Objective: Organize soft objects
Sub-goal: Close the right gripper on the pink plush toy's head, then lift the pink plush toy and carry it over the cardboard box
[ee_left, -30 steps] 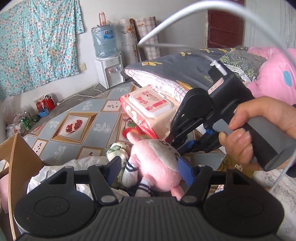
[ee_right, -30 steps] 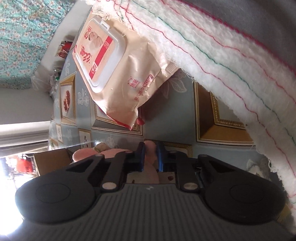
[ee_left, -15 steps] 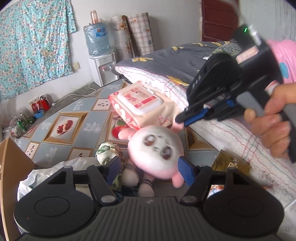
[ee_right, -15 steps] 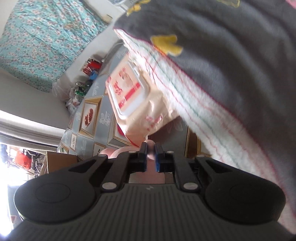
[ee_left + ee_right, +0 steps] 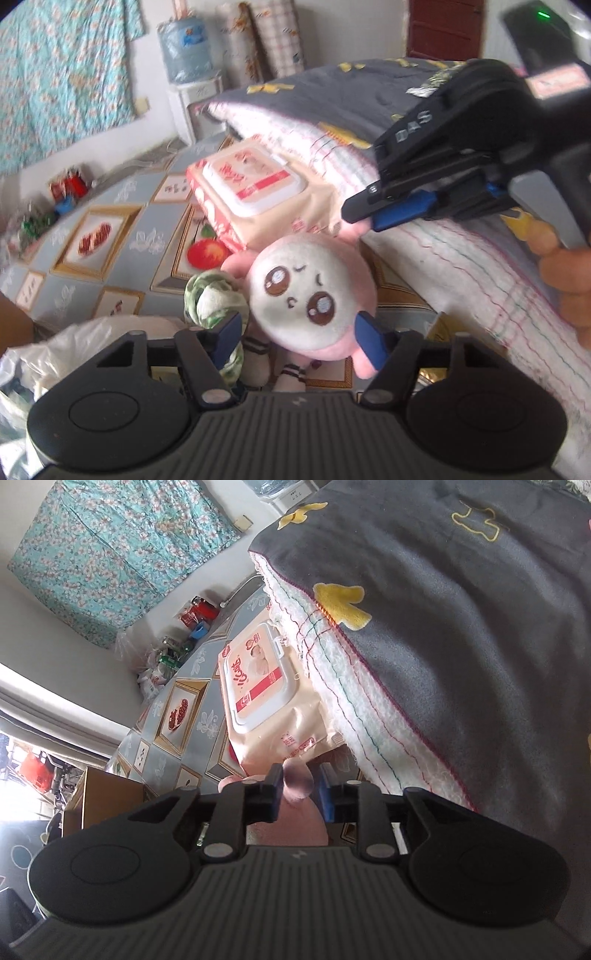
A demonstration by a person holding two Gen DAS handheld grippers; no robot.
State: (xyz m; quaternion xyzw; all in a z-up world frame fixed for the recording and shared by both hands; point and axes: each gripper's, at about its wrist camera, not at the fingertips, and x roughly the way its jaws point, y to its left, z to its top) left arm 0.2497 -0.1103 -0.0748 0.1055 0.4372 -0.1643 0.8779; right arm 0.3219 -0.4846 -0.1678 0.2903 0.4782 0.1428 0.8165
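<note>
The pink plush toy [image 5: 314, 299] is suspended above the patterned floor mat [image 5: 122, 236], just in front of the wipes pack [image 5: 258, 192] that lies against the edge of the folded quilt [image 5: 424, 240]. Its ear [image 5: 297, 781] sits between the blue pads of the right claw [image 5: 298, 788], whose jaws are narrow and opening; in the right wrist view the ear seems barely touched on either side, so the hold is judged nearly released. The left claw [image 5: 299, 332] is set at a medium width and closing, its pads flanking the round head without yet pressing it, as far as can be told through the blur. The main risk is judged to be a drop during this handover: should the ear be freed before the head is squeezed, the toy would fall onto the green knotted cloth [image 5: 210, 299] below. A slip off the rounded, compressible head is also possible. Both claws are angled downward, the right one held by a hand [image 5: 565, 280] from the upper right.
</note>
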